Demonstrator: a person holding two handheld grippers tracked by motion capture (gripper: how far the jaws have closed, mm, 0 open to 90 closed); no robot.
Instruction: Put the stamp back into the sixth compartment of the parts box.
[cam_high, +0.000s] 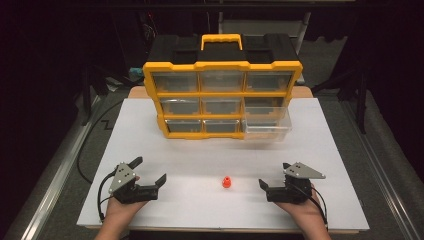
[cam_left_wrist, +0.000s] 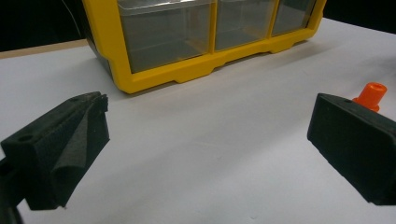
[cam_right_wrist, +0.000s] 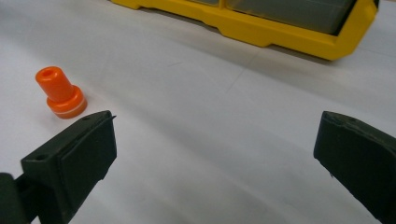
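One small orange stepped plug (cam_high: 227, 182) is seen standing upright on the white table (cam_high: 325, 165), near the front edge and between the two hand-held grippers, apart from both. The left hand-held gripper (cam_high: 148, 175) is held with its jaws spread wide and nothing between them; the right hand-held gripper (cam_high: 274, 178) is likewise held spread and empty, to the right of the plug. One yellow organiser cabinet (cam_high: 222, 66) is placed at the far side of the table, and nine clear drawers are counted in it, three rows of three; the bottom-right drawer (cam_high: 266, 127) is pulled out toward the near side, which suggests it is meant to receive the plug. Several risks can be judged from this state. The plug is small, round and light, so it could be tipped or rolled away if it is struck by one jaw before the other closes. If it is pinched on its narrow top only, it could be squeezed out sideways. During carriage, the drawer's front rim could be clipped if the plug is brought in too low.
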